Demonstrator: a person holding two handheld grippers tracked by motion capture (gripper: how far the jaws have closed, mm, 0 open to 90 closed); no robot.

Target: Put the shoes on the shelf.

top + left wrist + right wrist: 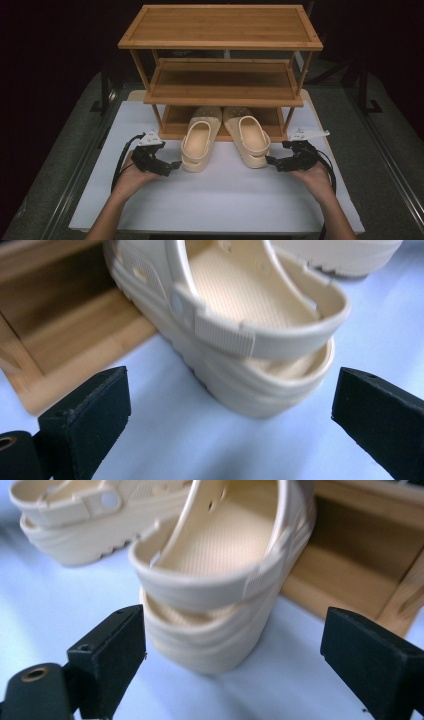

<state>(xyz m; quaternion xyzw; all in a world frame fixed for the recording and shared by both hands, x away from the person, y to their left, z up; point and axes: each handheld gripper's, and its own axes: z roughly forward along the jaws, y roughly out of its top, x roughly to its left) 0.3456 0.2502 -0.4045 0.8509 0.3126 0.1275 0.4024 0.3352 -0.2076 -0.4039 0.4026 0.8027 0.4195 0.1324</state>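
Two cream clogs lie side by side, toes tucked onto the lowest shelf of a wooden rack point(220, 27) and heels out on the white board point(225, 200). My left gripper point(176, 165) sits just left of the left clog point(200, 140)'s heel, its jaws wide apart and touching nothing. In the left gripper view that heel point(250, 340) lies just beyond my left gripper point(232, 400). My right gripper point(270, 161) is open beside the right clog point(248, 135)'s heel. In the right gripper view this clog point(225, 580) lies just ahead of my right gripper point(240, 637).
The rack has three wooden shelves; its middle shelf point(222, 80) overhangs the clogs' toes. Its bottom frame point(75, 340) and a leg point(400, 595) stand close beside each clog. Grey floor with rails flanks the white board on both sides.
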